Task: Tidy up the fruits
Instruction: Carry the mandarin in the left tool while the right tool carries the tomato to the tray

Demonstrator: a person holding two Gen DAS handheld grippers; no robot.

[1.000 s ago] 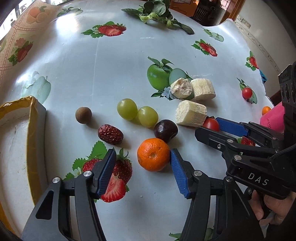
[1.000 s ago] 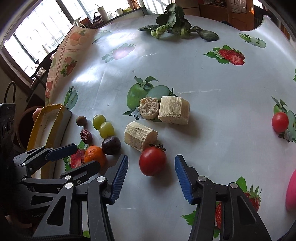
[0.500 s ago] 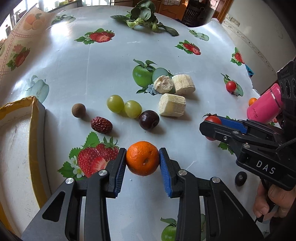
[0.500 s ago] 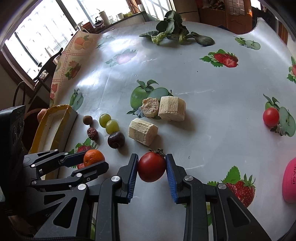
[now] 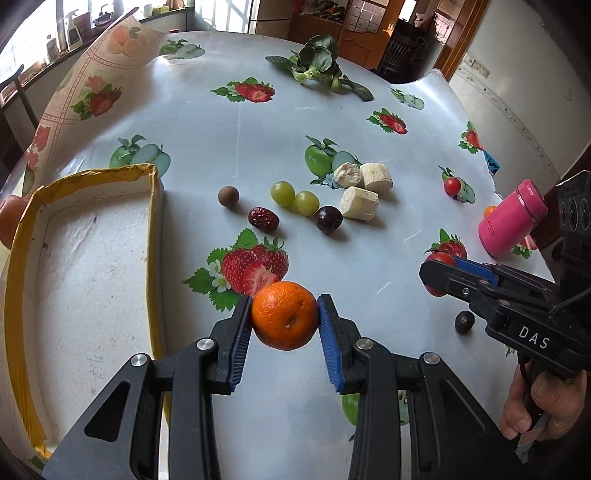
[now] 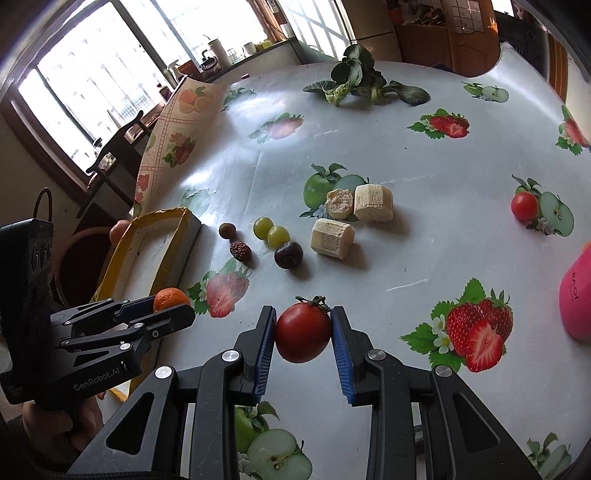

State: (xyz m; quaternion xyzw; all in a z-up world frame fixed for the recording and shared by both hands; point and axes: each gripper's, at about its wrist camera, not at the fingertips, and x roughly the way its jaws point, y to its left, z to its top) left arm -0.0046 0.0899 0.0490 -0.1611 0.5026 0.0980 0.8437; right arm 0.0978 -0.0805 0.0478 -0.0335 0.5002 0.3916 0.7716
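Running from bright windows [image 6: 92, 74] on the left to wooden doors [image 6: 461, 33] on the right, the room frames a fruit-printed surface [image 5: 229, 147] where the left tool [image 5: 284, 325] clenches an orange [image 5: 284, 315] beside the yellow-rimmed tray [image 5: 22, 229] and the right tool [image 6: 303, 334] clenches a tomato [image 6: 303, 332].

Pink flask [image 5: 511, 218] lying near the tablecloth's [image 5: 229, 155] edge; leafy greens [image 5: 319, 66] far off

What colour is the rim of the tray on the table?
Yellow, around a white inside; the tray shows best in the left wrist view.
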